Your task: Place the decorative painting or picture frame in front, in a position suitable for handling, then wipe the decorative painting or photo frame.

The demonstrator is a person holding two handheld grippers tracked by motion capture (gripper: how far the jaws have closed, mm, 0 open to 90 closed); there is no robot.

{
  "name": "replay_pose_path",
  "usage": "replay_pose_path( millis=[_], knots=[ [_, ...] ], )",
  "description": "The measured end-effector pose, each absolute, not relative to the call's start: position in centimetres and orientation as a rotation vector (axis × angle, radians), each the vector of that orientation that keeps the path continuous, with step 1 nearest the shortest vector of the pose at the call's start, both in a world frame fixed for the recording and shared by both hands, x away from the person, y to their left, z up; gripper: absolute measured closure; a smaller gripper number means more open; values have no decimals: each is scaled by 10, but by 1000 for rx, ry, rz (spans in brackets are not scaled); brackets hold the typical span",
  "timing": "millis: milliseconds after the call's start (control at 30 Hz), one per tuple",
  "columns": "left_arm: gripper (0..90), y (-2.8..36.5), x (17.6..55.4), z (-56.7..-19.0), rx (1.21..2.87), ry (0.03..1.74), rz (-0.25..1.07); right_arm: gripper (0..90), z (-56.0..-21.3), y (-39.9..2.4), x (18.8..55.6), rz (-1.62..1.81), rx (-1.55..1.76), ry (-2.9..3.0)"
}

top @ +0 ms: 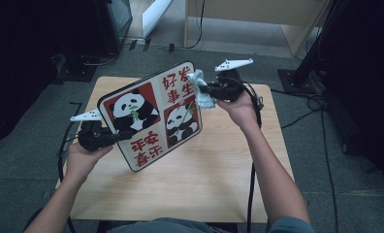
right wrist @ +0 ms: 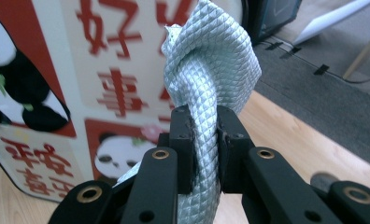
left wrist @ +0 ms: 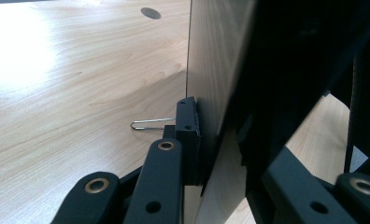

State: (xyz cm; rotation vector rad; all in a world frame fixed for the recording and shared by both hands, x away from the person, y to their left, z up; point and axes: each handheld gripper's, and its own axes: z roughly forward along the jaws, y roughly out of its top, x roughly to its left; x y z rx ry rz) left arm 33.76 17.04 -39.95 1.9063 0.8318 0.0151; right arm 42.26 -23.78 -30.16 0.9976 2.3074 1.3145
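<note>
Board (top: 151, 116): flat, rounded-corner panel with a dark edge; face split into four fields, two red ones with pandas and two pale ones with red Chinese characters; back is plain wood grain.
Board pose: held up off the counter (top: 190, 189), tilted, printed face toward the person, lower left edge clamped.
Cloth (top: 203, 90): pale blue-green, quilted diamond texture, bunched and folded.
Cloth place: pinched in the air, just beside the board's upper right edge.

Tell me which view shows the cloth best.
The right gripper view: the pale quilted cloth sits close up, pinched in the right tool. The high view shows it small beside the panda board.
</note>
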Motion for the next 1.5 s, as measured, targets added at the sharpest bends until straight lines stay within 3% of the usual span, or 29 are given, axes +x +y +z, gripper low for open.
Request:
replay_pose_path(
  millis=[267, 767, 1500],
  knots=[
    [801, 168, 331, -400, 1901, 837, 20, 796, -291, -210, 423, 1341, 977, 2300],
    [793, 169, 330, -402, 1890, 824, -8, 796, -264, -209, 411, 1392, 976, 2197],
    [789, 168, 332, -403, 1892, 807, -19, 793, -287, -195, 429, 1360, 979, 2218]
  ],
)
